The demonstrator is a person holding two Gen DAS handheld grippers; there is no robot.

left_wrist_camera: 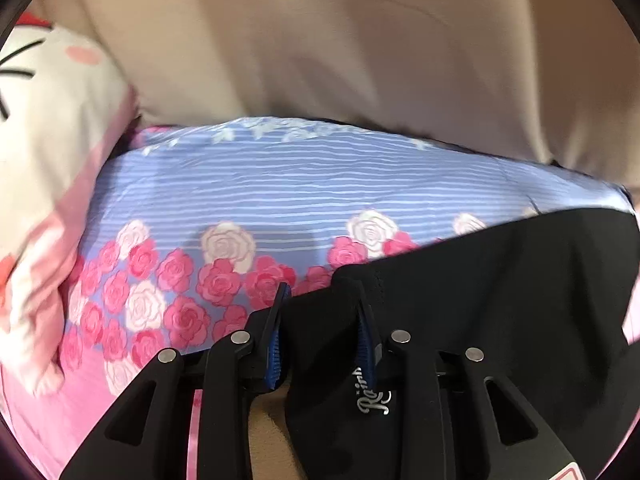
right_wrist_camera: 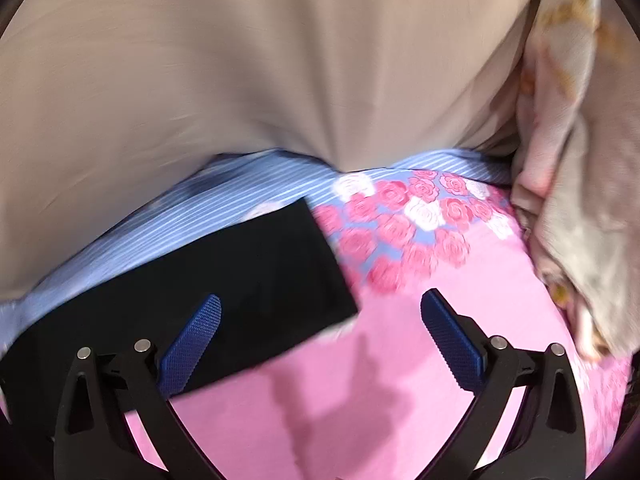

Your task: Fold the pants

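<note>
Now the left gripper (left_wrist_camera: pixel 320 308) clenches the black pants (left_wrist_camera: pixel 500 280) at one end, anchoring them on the bed (right_wrist_camera: pixel 400 360); the right gripper (right_wrist_camera: pixel 320 320), jaws released, hovers over the far corner.

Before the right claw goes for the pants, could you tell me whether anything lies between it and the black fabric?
Nothing visible does. The right claw is open above the bare pink bedsheet, with the corner of the black pants just ahead between its fingers. The left claw already pinches the pants' other part.
</note>
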